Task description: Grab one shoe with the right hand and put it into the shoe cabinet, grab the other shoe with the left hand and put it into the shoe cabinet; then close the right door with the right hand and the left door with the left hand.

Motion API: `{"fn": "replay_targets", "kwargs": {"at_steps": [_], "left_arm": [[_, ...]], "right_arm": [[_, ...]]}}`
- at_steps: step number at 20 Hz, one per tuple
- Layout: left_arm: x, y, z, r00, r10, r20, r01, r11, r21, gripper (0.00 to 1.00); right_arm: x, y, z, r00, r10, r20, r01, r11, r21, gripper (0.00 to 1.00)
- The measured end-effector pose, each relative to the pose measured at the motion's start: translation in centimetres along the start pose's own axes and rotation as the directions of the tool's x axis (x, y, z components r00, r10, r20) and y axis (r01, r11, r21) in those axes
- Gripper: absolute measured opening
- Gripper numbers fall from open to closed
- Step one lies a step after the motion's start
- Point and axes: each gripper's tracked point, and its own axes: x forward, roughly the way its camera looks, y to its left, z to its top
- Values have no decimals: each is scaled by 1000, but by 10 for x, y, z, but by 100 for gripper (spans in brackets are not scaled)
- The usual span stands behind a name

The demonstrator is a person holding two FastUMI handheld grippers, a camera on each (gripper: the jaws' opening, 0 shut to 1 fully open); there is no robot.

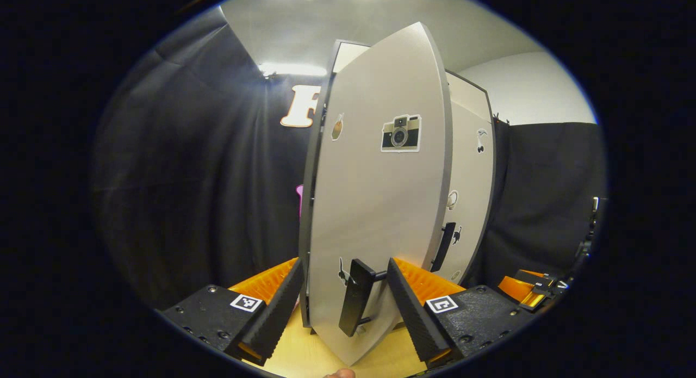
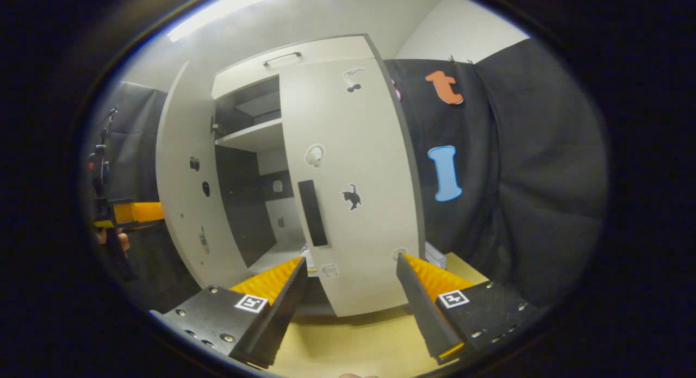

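The pale grey shoe cabinet (image 2: pixel 326 49) stands on a wooden table. Its left door (image 1: pixel 375 204) is swung partly open and carries a camera sticker. My left gripper (image 1: pixel 345 264) is open close in front of this door, its fingers on either side of the black handle (image 1: pixel 356 296) without pressing it. The right door (image 2: pixel 353 166) looks shut flat against the cabinet, with its black handle (image 2: pixel 312 212) near the inner edge. My right gripper (image 2: pixel 351 258) is open just before that door's lower part, holding nothing. The dark inside (image 2: pixel 244 204) shows a shelf; shoes are hidden.
The light wooden table (image 2: pixel 348 340) runs under both grippers. Black booth cloth surrounds the cabinet. In the right gripper view the open left door (image 2: pixel 185 177) stands at the left, with the left gripper (image 2: pixel 130 212) and a hand (image 2: pixel 117 239) beyond it.
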Motion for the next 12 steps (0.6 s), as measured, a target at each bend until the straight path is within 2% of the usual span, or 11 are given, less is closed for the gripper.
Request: {"fn": "replay_targets", "kwargs": {"at_steps": [5, 8, 9, 10, 11, 12], "left_arm": [[28, -47, -10, 992, -121, -21, 120, 992, -35, 94], [43, -58, -21, 989, -140, -40, 140, 990, 1, 94], [45, -63, -22, 989, -143, -45, 143, 990, 5, 90], [48, -68, -24, 988, -146, -48, 147, 989, 9, 92], [53, -72, -26, 988, -147, -54, 147, 989, 10, 90], [57, -75, -29, 987, -150, -56, 150, 989, 9, 95]], "right_arm": [[-16, -32, 12, 997, -73, 18, 73, 997, 7, 98], [-21, -43, 19, 995, -95, 41, 94, 995, 13, 98], [-23, -45, 19, 994, -100, 44, 100, 995, 12, 98], [-23, -48, 19, 993, -107, 46, 107, 994, 9, 98], [-24, -50, 18, 993, -113, 42, 113, 994, 4, 98], [-24, -52, 16, 992, -118, 41, 118, 993, 1, 98]]}}
